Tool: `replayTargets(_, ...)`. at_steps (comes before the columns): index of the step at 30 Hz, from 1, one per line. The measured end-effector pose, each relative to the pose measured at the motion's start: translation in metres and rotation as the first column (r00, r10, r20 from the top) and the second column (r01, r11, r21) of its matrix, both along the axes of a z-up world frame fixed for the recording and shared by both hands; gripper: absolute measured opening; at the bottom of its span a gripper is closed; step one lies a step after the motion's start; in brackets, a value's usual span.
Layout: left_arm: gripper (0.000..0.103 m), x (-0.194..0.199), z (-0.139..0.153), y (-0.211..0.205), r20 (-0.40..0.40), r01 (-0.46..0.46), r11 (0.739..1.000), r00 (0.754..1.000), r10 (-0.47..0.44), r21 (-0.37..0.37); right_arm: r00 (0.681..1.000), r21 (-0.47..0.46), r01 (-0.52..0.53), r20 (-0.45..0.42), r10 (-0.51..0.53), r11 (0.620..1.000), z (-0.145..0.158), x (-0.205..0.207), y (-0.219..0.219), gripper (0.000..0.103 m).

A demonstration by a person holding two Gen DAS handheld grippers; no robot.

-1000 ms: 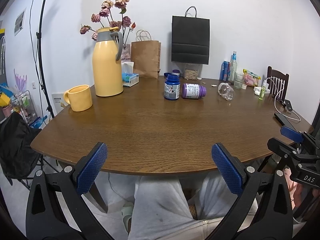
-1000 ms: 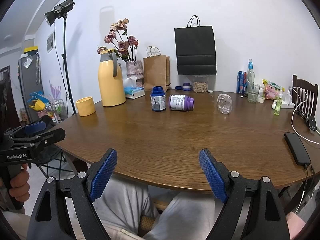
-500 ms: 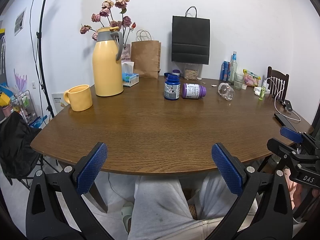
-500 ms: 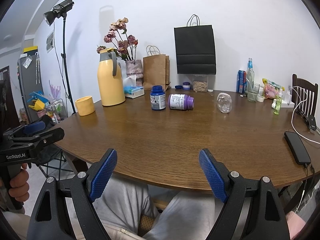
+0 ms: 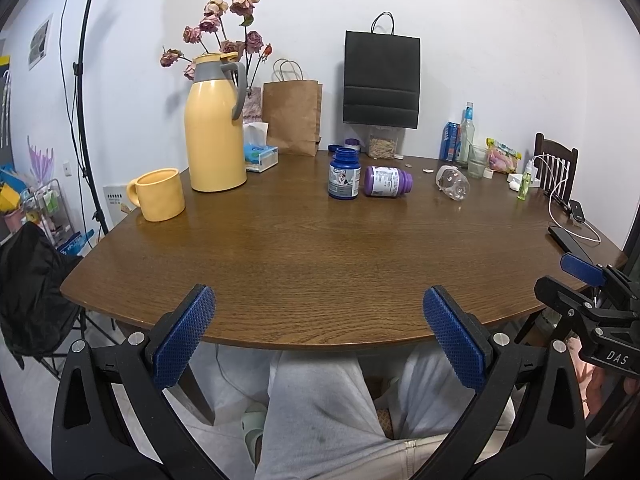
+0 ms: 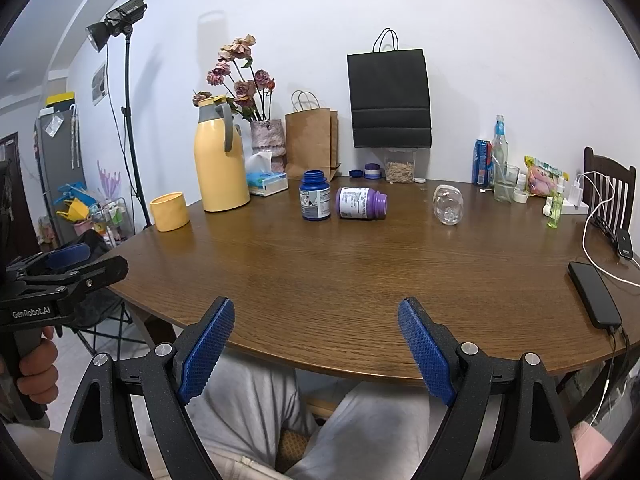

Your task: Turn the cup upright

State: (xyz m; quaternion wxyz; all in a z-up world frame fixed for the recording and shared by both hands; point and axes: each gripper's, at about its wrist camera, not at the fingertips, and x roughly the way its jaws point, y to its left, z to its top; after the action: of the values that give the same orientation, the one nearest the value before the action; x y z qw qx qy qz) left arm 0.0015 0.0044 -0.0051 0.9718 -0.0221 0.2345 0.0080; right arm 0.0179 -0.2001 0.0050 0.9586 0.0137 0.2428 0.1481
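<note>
A clear glass cup [image 5: 452, 187] lies on its side at the far right of the brown wooden table [image 5: 320, 256]; in the right wrist view the cup [image 6: 448, 209] points its base toward me. My left gripper [image 5: 318, 295] hovers open at the table's near edge, with nothing between its blue pads. My right gripper [image 6: 316, 305] is likewise open and empty at the near edge, well short of the cup. Each gripper shows at the side of the other's view.
A yellow mug [image 5: 158, 195] and a yellow thermos jug [image 5: 216, 128] stand at the left. A blue bottle [image 5: 344, 174] stands beside a purple bottle [image 5: 387, 181] lying down. A phone [image 6: 594, 294] with cable lies at the right. Bags, drinks and a chair [image 6: 610, 184] line the back.
</note>
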Motion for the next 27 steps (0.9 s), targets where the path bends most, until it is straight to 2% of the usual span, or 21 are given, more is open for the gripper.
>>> replayTargets(19, 0.103, 0.000, -0.002, 0.001, 0.000, 0.002, 1.000, 1.000, -0.002, 0.002, 1.000, -0.002, 0.001, -0.002, -0.001, 1.000, 0.000, 0.000, 0.000, 0.088)
replayTargets(23, 0.103, 0.009, 0.002, -0.001, 0.019, 0.021, 1.000, 1.000, -0.021, -0.001, 1.000, -0.010, 0.025, -0.001, -0.025, 1.000, -0.001, 0.010, -0.006, 0.088)
replayTargets(27, 0.103, 0.027, 0.009, -0.013, 0.061, 0.040, 0.997, 0.997, -0.044, 0.065, 0.998, 0.003, 0.067, -0.019, -0.067, 0.998, -0.003, 0.037, -0.019, 0.088)
